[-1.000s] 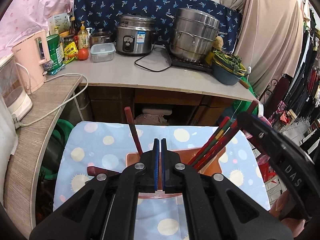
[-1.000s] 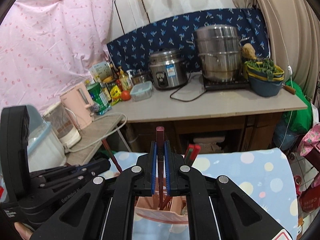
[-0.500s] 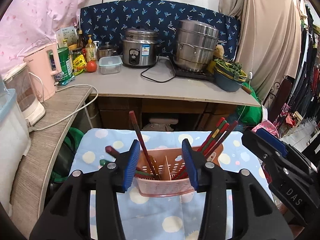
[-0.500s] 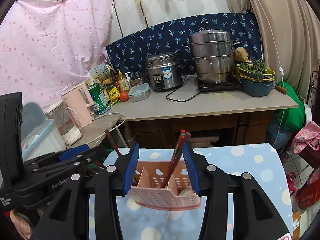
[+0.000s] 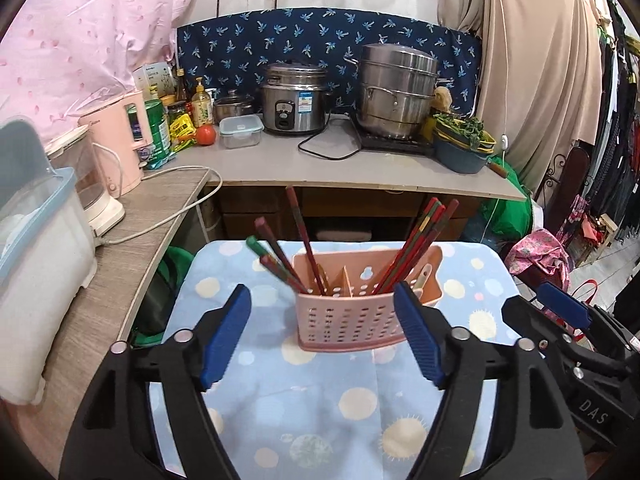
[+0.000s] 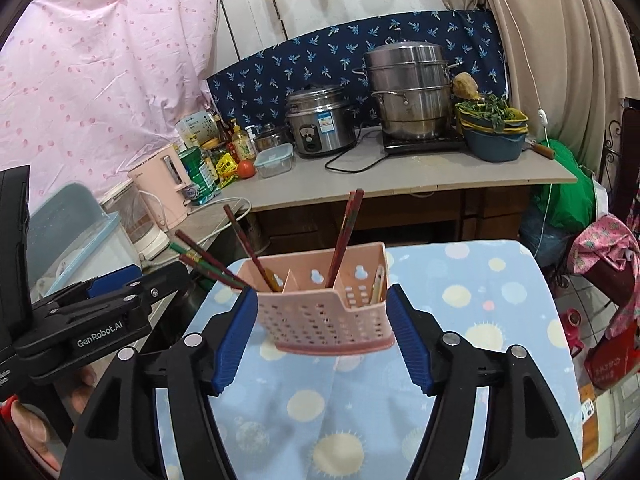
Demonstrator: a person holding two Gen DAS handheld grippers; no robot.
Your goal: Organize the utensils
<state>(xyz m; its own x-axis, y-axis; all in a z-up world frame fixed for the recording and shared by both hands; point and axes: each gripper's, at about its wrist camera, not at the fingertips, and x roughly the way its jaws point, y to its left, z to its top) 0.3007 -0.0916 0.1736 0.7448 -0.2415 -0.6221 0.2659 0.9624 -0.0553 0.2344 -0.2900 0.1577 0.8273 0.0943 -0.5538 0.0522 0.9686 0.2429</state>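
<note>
From the left wrist camera, the left gripper (image 5: pixel 322 334) has just been opening and its blue pads stand wide apart with nothing gripped; the pink utensil basket (image 5: pixel 360 314) sits beyond them on the blue dotted cloth (image 5: pixel 320 396), near the far edge of the small table. Chopsticks (image 5: pixel 416 246) lean out of the basket's right compartment and more (image 5: pixel 298 240) out of the left; what lies low inside is hidden by the perforated wall. The right gripper (image 5: pixel 568 316) is cut off at the lower right edge. Behind, a grey counter (image 5: pixel 320 162) carries a rice cooker (image 5: pixel 294 98) and a stacked steel steamer (image 5: pixel 398 90) before a dark blue patterned cloth. From the right wrist camera, the right gripper (image 6: pixel 322 336) has likewise just been opening; its pads flank the basket (image 6: pixel 322 318) in the picture, but whether they touch it cannot be told, and nothing looks clamped. The left gripper (image 6: pixel 116 300) enters from the left, with a hand (image 6: pixel 36 432) partly visible beneath it. A pink sheet (image 6: pixel 100 80) hangs on the wall, and a pink kettle (image 6: pixel 164 184) stands at the counter's left end.
</note>
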